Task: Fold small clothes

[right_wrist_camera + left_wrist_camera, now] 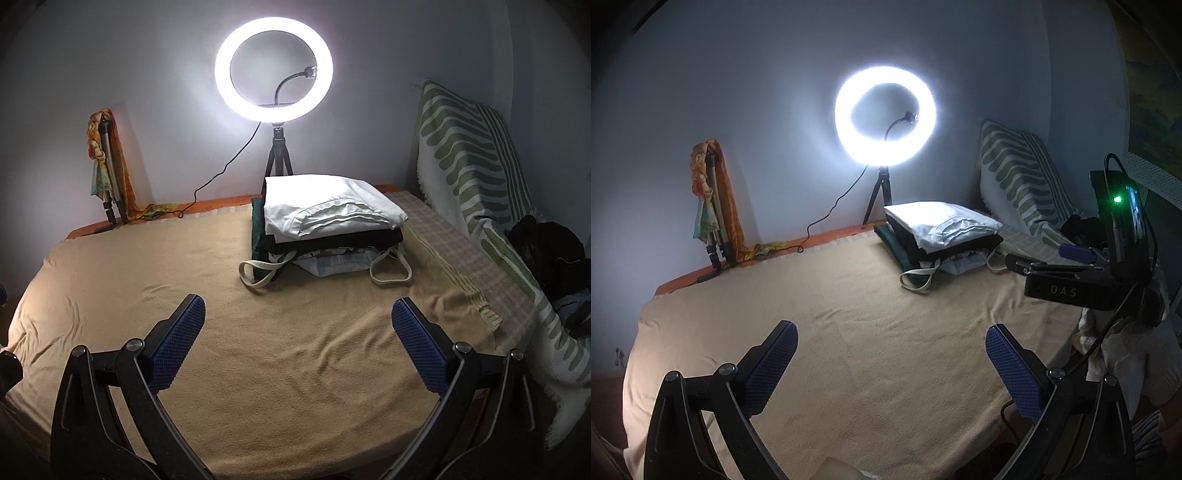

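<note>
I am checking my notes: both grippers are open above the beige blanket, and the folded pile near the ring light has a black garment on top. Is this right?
Not quite. The top of the folded pile is a white garment; the black one lies under it, as the right wrist view shows. The rest holds: left gripper and right gripper are open above the beige blanket.

Dim overall, lit only by the ring light (pixel 885 116) at the wall; blown-out glare there, fisheye bending and dark vignette at edges, slightly soft throughout.

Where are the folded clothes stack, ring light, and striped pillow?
folded clothes stack (pixel 328 214): right wrist view, white top garment.
ring light (pixel 274 68): right wrist view, glowing rim, left side.
striped pillow (pixel 1015 173): left wrist view, front face.
</note>
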Demonstrator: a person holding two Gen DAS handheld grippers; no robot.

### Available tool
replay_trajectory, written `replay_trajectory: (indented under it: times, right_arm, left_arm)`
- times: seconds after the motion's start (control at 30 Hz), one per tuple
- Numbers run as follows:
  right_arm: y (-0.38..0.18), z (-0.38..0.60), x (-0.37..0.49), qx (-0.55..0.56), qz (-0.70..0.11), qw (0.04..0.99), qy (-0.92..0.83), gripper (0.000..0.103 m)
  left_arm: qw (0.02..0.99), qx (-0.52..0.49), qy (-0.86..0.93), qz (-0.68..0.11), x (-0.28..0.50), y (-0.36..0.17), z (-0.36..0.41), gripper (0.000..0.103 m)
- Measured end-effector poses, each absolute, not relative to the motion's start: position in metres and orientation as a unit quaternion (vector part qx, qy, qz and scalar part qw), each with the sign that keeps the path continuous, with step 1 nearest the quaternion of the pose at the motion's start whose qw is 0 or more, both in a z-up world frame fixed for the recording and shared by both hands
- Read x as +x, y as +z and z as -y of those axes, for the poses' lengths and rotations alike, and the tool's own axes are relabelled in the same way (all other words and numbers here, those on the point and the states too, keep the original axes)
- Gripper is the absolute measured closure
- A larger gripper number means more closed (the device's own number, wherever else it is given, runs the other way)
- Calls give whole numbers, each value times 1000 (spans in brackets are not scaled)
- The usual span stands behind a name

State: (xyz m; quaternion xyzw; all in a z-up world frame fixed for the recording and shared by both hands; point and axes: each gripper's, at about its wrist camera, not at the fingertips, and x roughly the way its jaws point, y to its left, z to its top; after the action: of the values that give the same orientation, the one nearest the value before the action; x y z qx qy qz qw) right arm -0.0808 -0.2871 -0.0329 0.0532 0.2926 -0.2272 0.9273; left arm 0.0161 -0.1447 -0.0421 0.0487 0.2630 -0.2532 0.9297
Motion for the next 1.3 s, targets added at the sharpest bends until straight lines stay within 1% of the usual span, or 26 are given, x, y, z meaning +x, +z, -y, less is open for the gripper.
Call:
replay_trajectory:
  times: [0.27,1.3]
  right_arm:
    - [-35,299,-79,91,-295,924,-227,0]
    - [-43,289,-73,73,-304,924,-219,0]
  left_arm:
    - [928,58,-248,-274,18,-49,148,0]
    - [932,63,-231,-271,15,-47,142,0]
